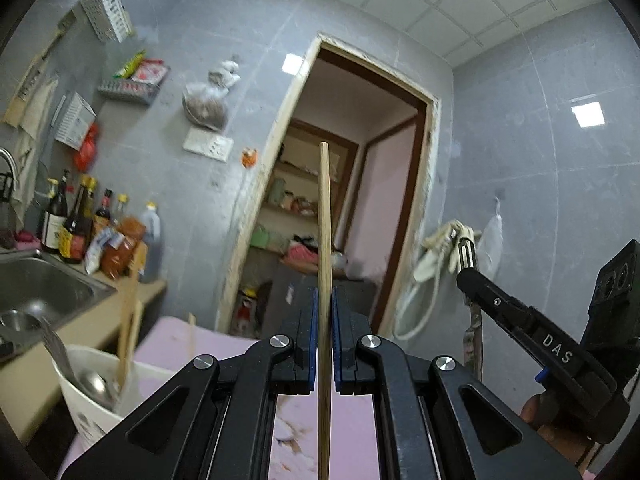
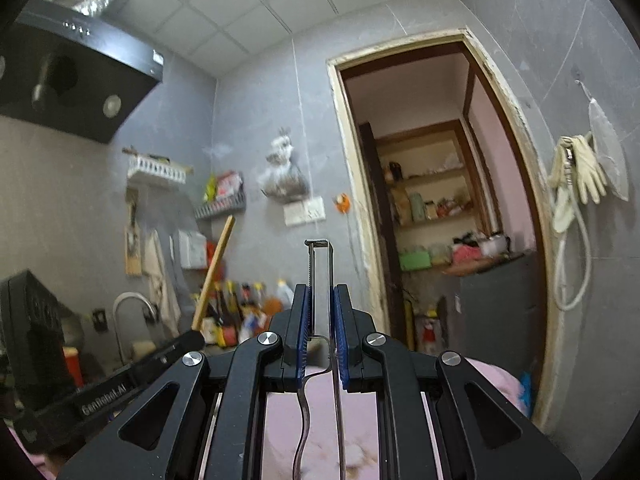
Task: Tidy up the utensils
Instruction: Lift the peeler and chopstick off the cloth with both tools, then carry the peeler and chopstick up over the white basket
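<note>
My left gripper (image 1: 324,300) is shut on a wooden chopstick (image 1: 324,240) that points straight up, raised above the pink cloth. It also shows at the left of the right wrist view (image 2: 214,268). My right gripper (image 2: 321,300) is shut on a metal peeler (image 2: 320,264), blade end up and its wavy handle hanging below the jaws. The right gripper with the peeler shows at the right of the left wrist view (image 1: 468,252). A white utensil holder (image 1: 92,396) at lower left holds a metal spoon (image 1: 60,352) and wooden chopsticks (image 1: 128,332).
A steel sink (image 1: 44,284) and a row of sauce bottles (image 1: 80,232) stand on the counter at left. A pink cloth (image 1: 352,432) covers the surface below. An open doorway (image 1: 340,200) is ahead. A range hood (image 2: 72,76) hangs at upper left.
</note>
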Tool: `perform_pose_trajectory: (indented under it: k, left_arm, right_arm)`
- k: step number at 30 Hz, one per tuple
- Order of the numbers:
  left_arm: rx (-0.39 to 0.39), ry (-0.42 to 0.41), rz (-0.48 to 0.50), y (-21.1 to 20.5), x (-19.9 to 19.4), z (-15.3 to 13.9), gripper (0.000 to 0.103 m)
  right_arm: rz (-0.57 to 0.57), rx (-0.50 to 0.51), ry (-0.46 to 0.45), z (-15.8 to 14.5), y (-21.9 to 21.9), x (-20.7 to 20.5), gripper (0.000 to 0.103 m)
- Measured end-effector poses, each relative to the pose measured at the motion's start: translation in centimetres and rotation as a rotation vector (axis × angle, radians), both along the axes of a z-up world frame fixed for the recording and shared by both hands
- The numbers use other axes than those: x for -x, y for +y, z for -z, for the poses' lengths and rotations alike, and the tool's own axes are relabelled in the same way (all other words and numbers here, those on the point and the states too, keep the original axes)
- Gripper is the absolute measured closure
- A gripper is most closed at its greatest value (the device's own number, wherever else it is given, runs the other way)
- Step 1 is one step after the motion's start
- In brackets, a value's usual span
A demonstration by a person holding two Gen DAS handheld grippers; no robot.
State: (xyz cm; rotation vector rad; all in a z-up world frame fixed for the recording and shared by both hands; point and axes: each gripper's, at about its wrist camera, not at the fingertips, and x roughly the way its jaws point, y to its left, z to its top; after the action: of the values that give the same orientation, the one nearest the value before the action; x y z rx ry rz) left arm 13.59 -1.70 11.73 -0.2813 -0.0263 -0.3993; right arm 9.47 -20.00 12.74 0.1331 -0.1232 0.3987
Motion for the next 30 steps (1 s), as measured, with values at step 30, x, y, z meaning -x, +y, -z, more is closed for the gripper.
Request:
perform_pose_trajectory:
  k: [30]
  left_arm:
    - [0.350,0.029,-0.378,17.0,-5.0,2.6,0.099]
  right_arm:
    - [-0.147,-0.058,-0.058,4.0,10.3,-7.7,0.093]
